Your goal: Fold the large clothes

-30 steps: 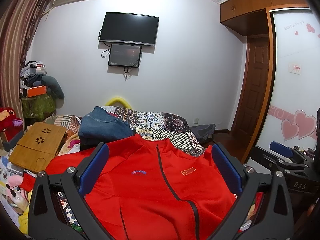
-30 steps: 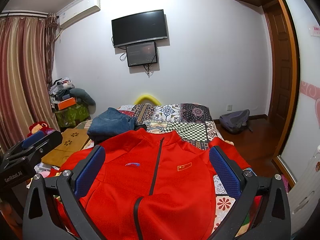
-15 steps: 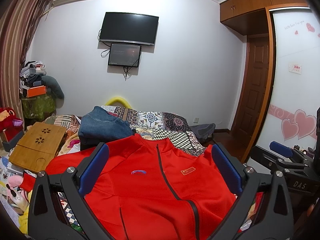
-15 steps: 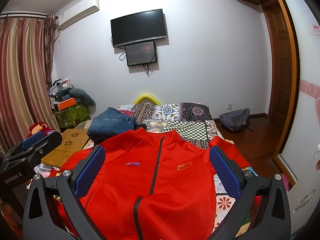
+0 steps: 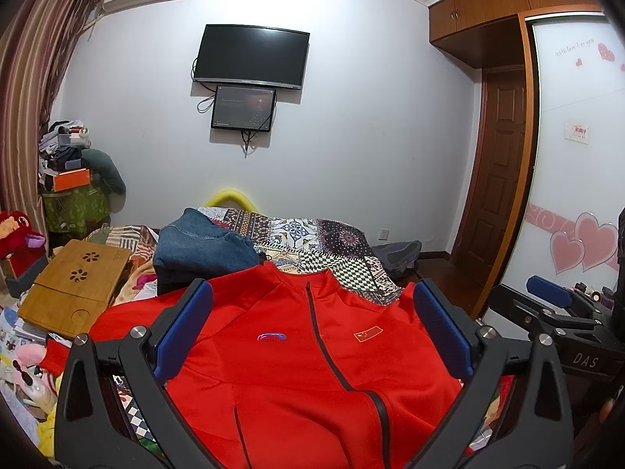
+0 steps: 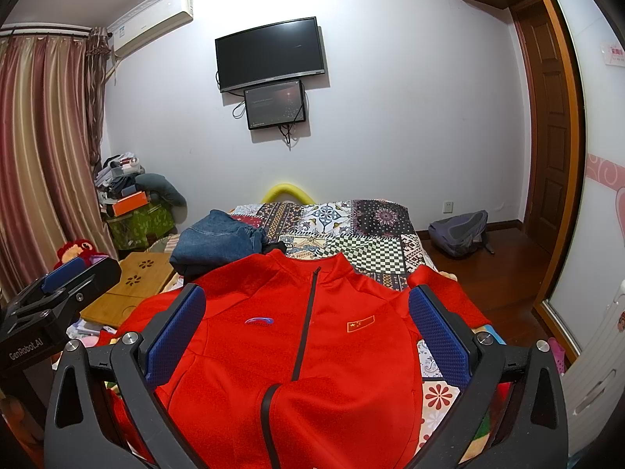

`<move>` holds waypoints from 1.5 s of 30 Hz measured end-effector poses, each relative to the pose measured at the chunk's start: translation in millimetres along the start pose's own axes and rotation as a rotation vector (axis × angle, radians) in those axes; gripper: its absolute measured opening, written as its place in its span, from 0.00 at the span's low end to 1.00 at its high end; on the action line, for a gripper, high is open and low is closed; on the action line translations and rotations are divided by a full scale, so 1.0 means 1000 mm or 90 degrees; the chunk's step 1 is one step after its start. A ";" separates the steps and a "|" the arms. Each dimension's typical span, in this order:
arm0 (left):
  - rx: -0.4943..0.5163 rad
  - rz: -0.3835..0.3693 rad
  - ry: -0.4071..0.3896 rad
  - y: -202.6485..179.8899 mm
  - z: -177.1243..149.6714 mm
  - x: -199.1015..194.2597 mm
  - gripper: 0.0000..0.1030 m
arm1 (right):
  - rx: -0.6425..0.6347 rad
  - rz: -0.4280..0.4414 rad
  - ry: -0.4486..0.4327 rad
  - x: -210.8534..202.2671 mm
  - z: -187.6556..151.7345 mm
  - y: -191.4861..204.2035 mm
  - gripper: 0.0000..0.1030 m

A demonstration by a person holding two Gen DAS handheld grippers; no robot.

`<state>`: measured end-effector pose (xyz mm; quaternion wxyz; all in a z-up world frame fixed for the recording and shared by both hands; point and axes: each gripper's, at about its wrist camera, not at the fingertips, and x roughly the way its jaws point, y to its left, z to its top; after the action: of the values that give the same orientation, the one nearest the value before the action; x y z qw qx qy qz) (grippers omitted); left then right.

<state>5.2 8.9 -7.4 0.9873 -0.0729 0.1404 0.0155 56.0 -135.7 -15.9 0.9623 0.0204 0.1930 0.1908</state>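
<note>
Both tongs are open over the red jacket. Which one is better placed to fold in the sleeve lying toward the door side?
Probably the right tongs: the jacket sleeve lies just beyond its outer finger, whereas the left tongs hang nearer the wooden tray.

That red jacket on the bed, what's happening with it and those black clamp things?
A person holds two black handheld grippers, left gripper and right gripper, above a red zip-up track jacket spread front-up on a patchwork bedspread. Both have their blue-padded fingers wide open, gripping nothing. No fold has been made yet. Folded blue jeans lie behind it.
</note>
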 end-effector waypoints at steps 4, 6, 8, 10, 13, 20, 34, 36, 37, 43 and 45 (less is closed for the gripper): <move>0.000 -0.001 0.002 0.000 -0.001 0.000 1.00 | 0.002 0.000 0.002 0.000 0.000 0.000 1.00; 0.000 -0.001 0.003 0.001 -0.001 0.001 1.00 | 0.002 0.000 0.002 0.000 0.000 -0.001 1.00; 0.000 -0.001 0.002 0.001 -0.001 0.001 1.00 | 0.002 0.000 0.002 0.000 0.000 -0.001 1.00; 0.000 -0.001 0.003 0.001 -0.001 0.001 1.00 | 0.002 -0.001 0.002 0.000 0.000 -0.001 1.00; 0.000 -0.001 0.003 0.001 -0.001 0.001 1.00 | 0.003 0.000 0.002 0.001 0.000 -0.001 1.00; -0.001 -0.004 0.009 0.001 -0.004 0.004 1.00 | 0.002 -0.001 0.005 0.001 -0.002 0.000 1.00; -0.004 0.032 0.019 0.019 0.004 0.025 1.00 | 0.005 -0.015 0.023 0.026 0.002 -0.002 1.00; -0.004 0.047 0.017 0.028 0.007 0.030 1.00 | 0.007 -0.018 0.027 0.033 0.005 -0.004 1.00; -0.004 0.058 0.014 0.034 0.009 0.032 1.00 | 0.007 -0.019 0.029 0.037 0.006 -0.005 1.00; -0.016 0.135 0.005 0.082 0.021 0.053 1.00 | -0.002 -0.036 0.048 0.064 0.011 -0.010 1.00; -0.017 0.166 0.008 0.099 0.021 0.061 1.00 | -0.005 -0.042 0.057 0.077 0.012 -0.012 1.00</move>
<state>65.0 110.1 -18.0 0.9749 -0.0670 0.1548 0.1452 130.3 -117.5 -34.2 0.9585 0.0018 0.2359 0.1601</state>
